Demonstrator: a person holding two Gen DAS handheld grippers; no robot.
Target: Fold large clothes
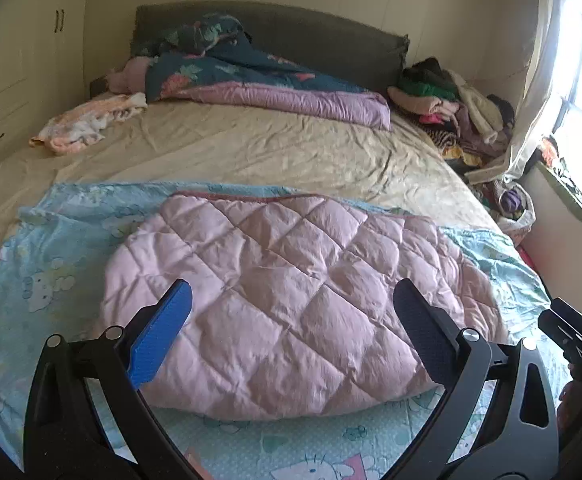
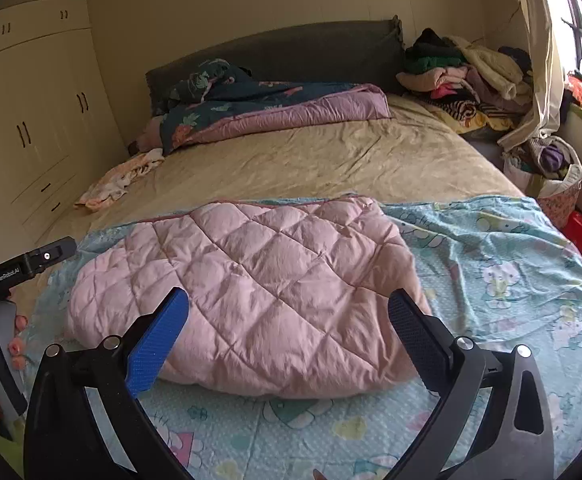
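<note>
Pink quilted padded garment (image 1: 291, 300), already doubled into a puffy bundle, is seen at lower centre of both views, laid on a pale blue cartoon-print sheet (image 1: 43, 280) spread over the beige bed (image 1: 251, 152). It is judged light, soft and springy, best taken at its near corners or hemmed far edge. The left gripper (image 1: 291, 332) and right gripper (image 2: 289, 332) are held above it, fingers spread wide, nothing grasped or touched.
</note>
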